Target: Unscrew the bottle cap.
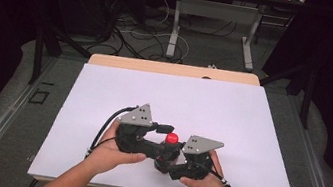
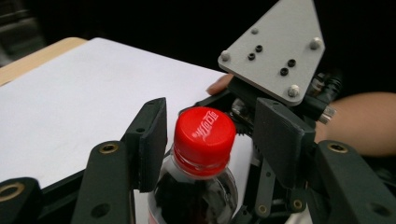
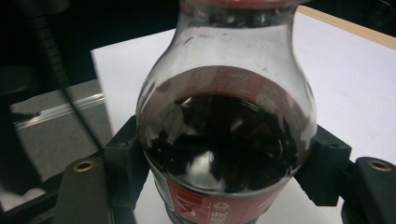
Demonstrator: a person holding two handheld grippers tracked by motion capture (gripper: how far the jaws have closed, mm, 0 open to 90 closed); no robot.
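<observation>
As I look down from the high view, I see both hands low on the white sheet (image 1: 177, 105) that covers the table, with the left gripper (image 1: 161, 129) and the right gripper (image 1: 171, 161) meeting around a small bottle (image 1: 168, 152) whose red cap (image 1: 172, 138) sits between the two grey plates. In the left gripper view, my jaws stand apart on either side of the cap (image 2: 204, 134); the left pad is just beside it, the right one off it with a clear gap, so nothing is gripped there. White script is printed on the cap's top, too slanted for me to read. In the right gripper view, the jaws are clamped on the bottle (image 3: 224, 135) at its lower body, pads pressing both flanks. Dark drink fills it to the shoulder, and a red label (image 3: 210, 205) with small white marks, a recycling sign among them, wraps the bottle at the jaws.
</observation>
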